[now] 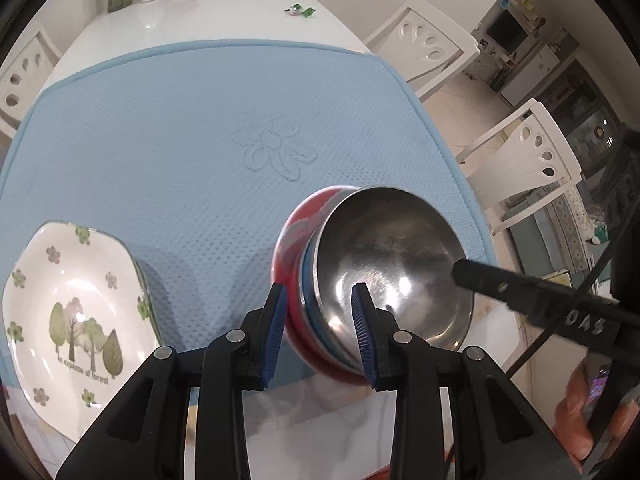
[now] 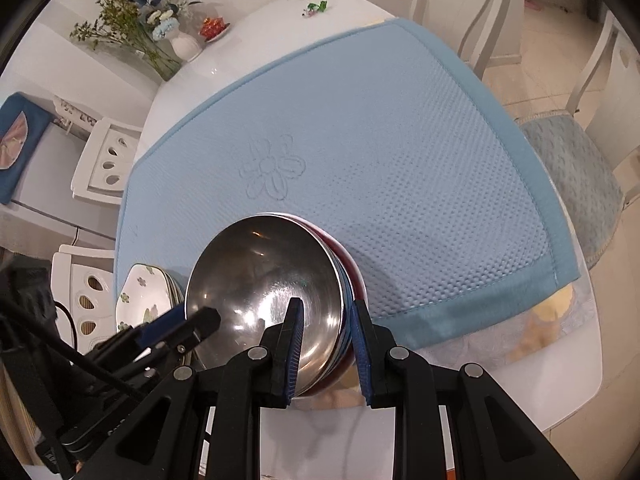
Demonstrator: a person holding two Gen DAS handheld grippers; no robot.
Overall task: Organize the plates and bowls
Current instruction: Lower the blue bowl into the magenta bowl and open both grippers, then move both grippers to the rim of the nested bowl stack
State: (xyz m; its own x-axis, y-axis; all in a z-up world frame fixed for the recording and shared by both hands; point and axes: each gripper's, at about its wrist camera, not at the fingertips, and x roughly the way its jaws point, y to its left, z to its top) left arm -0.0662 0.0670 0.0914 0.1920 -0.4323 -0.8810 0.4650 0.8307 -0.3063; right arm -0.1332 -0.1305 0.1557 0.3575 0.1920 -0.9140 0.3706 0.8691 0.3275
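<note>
- Blue-padded fingers of the left gripper [image 1: 320, 332] straddle the near left rim of a nested stack of bowls [image 1: 360, 280], one pad inside the shiny steel bowl [image 1: 396, 264] on top, the other outside the red-patterned bowl [image 1: 292, 248] underneath; the jaws are easing apart, and I cannot tell whether the pads press the wall.
- Right gripper [image 2: 326, 344] is clamped on the opposite rim of the same stack, one pad inside the steel bowl, the other against the red outer wall.
- Stack of bowls sits at the near edge of a light blue textured mat [image 1: 200, 152], its mouth opening upward and tilted toward the cameras; it is round, so no long axis shows.
- Left of the left gripper, near the mat's corner, lies a white squarish plate printed with green trees and small flowers [image 1: 76, 304], face up, with further plate edges beneath it.
- Beyond the grippers, the mat's embossed flower [image 1: 272, 152] lies mid-cloth.
- Farthest off, on the white table [image 1: 224, 12], stand a white vase of flowers [image 2: 184, 46] and a small red dish [image 2: 214, 28], with white chairs [image 1: 424, 40] beside the table.
</note>
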